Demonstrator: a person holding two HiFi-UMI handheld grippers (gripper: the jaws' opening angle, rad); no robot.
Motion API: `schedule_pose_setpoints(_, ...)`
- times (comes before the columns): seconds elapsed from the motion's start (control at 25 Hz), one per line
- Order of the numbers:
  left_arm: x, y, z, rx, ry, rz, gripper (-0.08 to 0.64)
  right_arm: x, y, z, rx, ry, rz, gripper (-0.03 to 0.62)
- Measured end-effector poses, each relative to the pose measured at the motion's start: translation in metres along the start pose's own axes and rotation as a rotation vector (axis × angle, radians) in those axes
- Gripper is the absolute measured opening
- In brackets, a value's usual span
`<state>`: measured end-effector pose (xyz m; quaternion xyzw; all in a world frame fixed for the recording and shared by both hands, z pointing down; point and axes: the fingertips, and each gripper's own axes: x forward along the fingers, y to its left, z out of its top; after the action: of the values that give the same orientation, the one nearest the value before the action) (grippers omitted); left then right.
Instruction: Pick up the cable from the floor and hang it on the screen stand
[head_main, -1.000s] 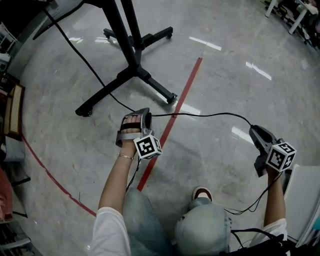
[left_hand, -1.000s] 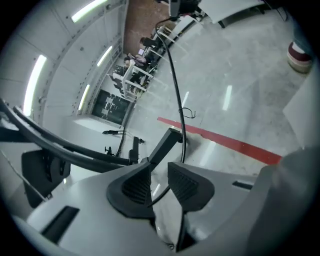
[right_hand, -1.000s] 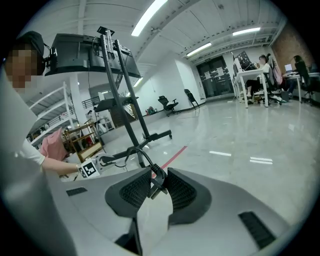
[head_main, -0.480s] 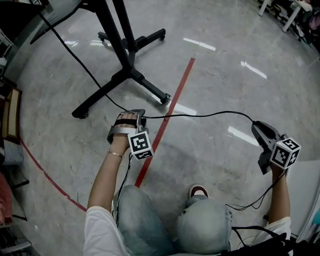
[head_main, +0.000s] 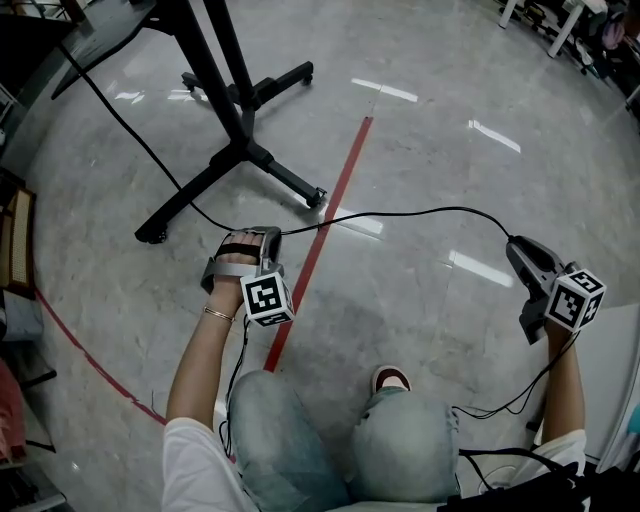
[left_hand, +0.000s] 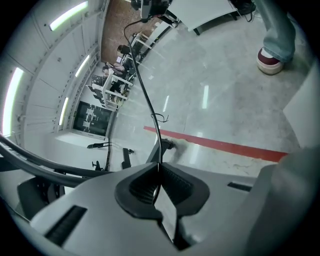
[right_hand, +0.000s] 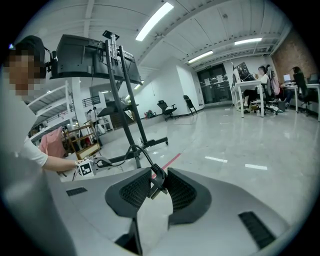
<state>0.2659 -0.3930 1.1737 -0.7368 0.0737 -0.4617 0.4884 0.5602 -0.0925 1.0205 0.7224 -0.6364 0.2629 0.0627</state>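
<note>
Since a second back the left gripper (head_main: 270, 234) has been closing its jaws, and now they're clenched right on the cable (head_main: 400, 213). It's a thin black cord pinched between the two ribbed black pads, running straight out ahead of the jaws. The gripper's marker cube sat over the red stripe (head_main: 340, 180) on the floor (head_main: 450, 130) before; now it's just left of it. The right gripper (head_main: 513, 244) hasn't changed its grip. Its jaws are grasping the cable's chunky black plug end, and the cord curls up out of the front of them.

Between the two sets of jaws the cable hangs in one smooth, shallow arch. The floor is glossy pale grey with a stone look and lots of light glare. The screen stand (head_main: 240, 140) is black metal, with slanted poles on splayed legs and little castors. It's well out ahead of the left jaws, and beyond those jaws the cable carries on past one of its legs.
</note>
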Motion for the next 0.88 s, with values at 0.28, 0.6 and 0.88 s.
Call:
schedule_pose_setpoints(0.28, -0.062, 0.04, 0.015, -0.488, -0.172, -0.035, 0.023, 0.004, 0.003, 0.003, 0.06, -0.02, 0.06, 0.114)
schedule_pose_setpoints(0.6, -0.184, 0.121, 0.023, -1.097, -0.485, -0.046, 0.021, 0.038, 0.118, 0.061, 0.115, -0.136, 0.336, 0.112)
schedule_pose_setpoints(0.88, -0.339, 0.206, 0.03, -1.396, -0.566, 0.063, 0.021, 0.022, 0.267, 0.152, 0.193, -0.077, 0.561, 0.112)
